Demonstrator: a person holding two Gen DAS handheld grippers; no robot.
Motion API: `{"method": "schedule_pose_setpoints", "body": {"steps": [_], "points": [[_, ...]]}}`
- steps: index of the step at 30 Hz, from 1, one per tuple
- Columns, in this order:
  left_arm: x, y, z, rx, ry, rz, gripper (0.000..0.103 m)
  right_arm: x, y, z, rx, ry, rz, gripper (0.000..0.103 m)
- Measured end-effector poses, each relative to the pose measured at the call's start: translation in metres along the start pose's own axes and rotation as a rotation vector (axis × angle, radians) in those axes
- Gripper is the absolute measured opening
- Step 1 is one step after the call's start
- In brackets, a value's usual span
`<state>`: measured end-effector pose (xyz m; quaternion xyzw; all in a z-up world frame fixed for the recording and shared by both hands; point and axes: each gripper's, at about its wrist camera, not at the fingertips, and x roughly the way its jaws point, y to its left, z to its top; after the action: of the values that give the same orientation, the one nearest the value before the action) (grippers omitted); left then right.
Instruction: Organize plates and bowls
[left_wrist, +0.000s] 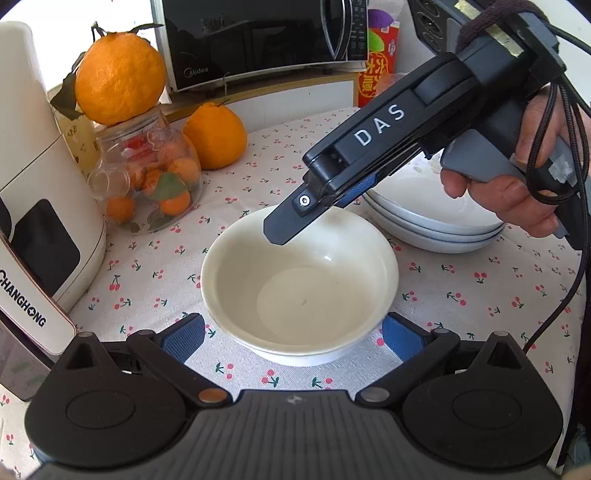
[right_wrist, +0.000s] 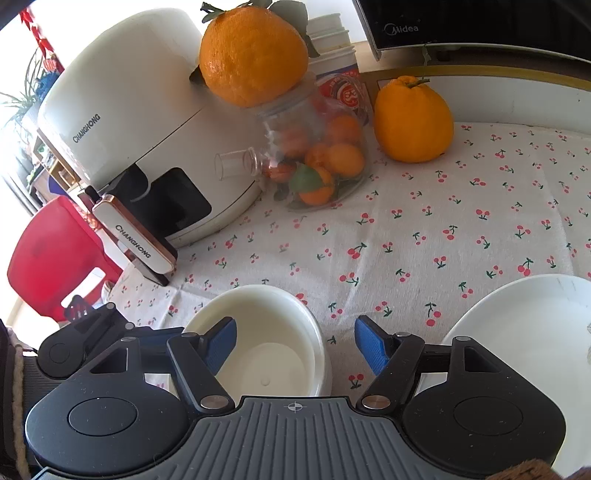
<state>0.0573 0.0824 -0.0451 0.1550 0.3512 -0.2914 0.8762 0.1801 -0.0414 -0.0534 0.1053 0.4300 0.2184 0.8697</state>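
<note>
White appliance (right_wrist: 147, 122) marked CHANGHONG; Midea microwave (left_wrist: 258, 40); both grippers (right (right_wrist: 295, 341), left (left_wrist: 293, 338)) spread, unladen, at cream bowl (left_wrist: 299, 284).

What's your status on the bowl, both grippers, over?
Left gripper open, pads straddling the cream bowl, no squeeze yet. Right gripper open over the bowl's rim, holding nothing. Stacked plates sit beside the bowl. Nothing blocking.

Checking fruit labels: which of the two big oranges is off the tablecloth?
The big orange perched on the glass jar. The other big orange sits directly on the cherry-print tablecloth, beside the jar.
</note>
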Motion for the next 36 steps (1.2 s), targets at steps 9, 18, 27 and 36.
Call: {"method": "schedule_pose_setpoints", "body": {"steps": [9,18,27,36], "points": [[0.006,0.003,0.001,-0.055,0.021,-0.04,0.099,0.002,-0.004,0.001,0.012,0.017,-0.03,0.071],[0.01,0.003,0.001,-0.049,0.046,-0.037,0.097,0.001,0.001,0.0,-0.015,0.015,-0.027,0.071],[0.011,0.003,0.002,-0.028,0.054,-0.038,0.092,0.002,0.003,0.0,-0.026,0.016,-0.034,0.066],[0.013,0.003,0.004,-0.021,0.071,-0.026,0.091,0.001,0.006,-0.001,-0.036,0.025,-0.041,0.045]]}}
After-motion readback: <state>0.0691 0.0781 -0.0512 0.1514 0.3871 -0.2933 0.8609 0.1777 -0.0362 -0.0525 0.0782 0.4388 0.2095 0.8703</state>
